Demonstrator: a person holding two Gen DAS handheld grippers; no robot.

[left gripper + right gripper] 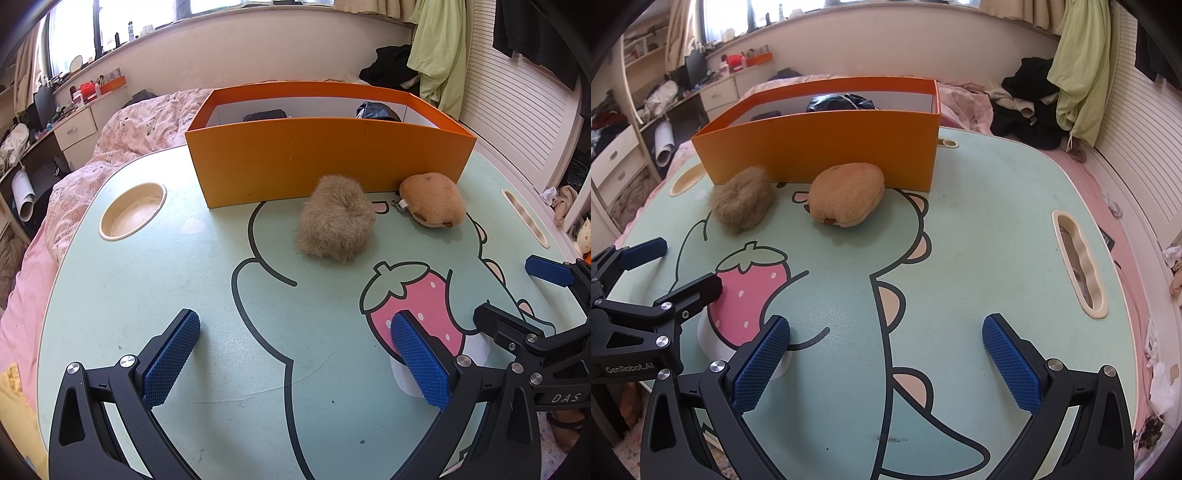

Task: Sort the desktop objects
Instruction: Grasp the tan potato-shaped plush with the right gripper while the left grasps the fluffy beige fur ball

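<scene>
Two plush toys (336, 225) (432, 201) lie before the box (325, 162).

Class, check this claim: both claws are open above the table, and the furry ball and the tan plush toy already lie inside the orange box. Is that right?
Not quite. The furry ball and tan plush toy lie on the table in front of the orange box, not inside it, as the left wrist view shows. The left claw and right claw are indeed open.
</scene>
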